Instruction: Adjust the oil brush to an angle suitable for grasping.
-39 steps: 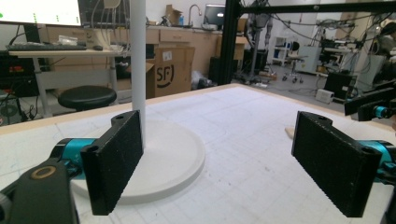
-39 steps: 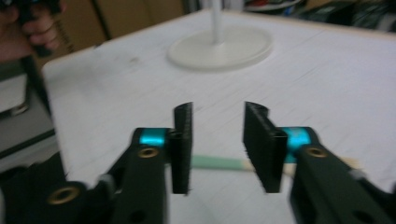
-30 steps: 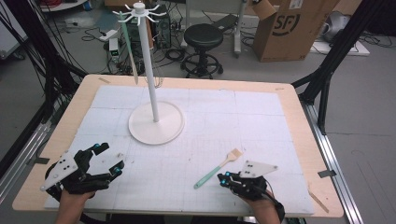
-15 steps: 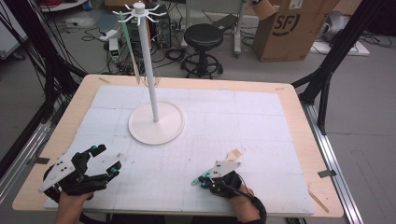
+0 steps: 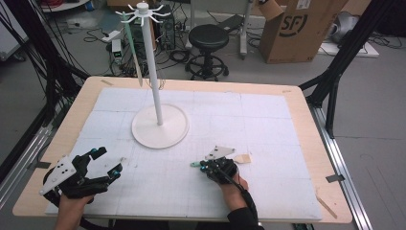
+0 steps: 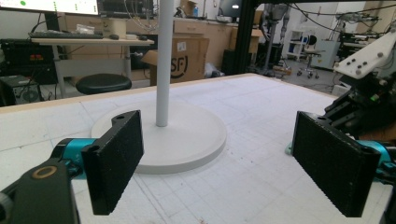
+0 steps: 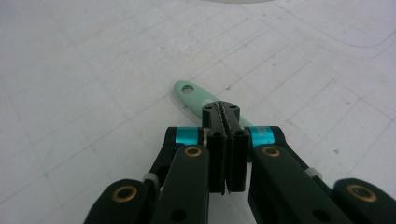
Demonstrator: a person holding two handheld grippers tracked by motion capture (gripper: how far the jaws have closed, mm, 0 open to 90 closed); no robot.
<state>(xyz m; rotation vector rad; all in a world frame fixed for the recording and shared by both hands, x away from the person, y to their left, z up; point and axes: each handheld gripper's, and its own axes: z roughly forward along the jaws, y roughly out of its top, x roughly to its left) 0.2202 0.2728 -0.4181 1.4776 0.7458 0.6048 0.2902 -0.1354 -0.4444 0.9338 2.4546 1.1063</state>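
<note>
High view: we see right gripper low on white mat, over green-handled brush; pale brush head pokes out beside it. Left gripper well apart, near stand.

Left gripper view: we see jaws spread wide, nothing between, stand base ahead.

Right gripper view: we see jaws pressed together over green handle; actual grip on it we cannot tell.

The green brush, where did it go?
In the high view the green brush lies on the white mat, at the near right of the table, under the right tool. Its handle hole shows just past that tool's shut jaws in the right gripper view.
</note>
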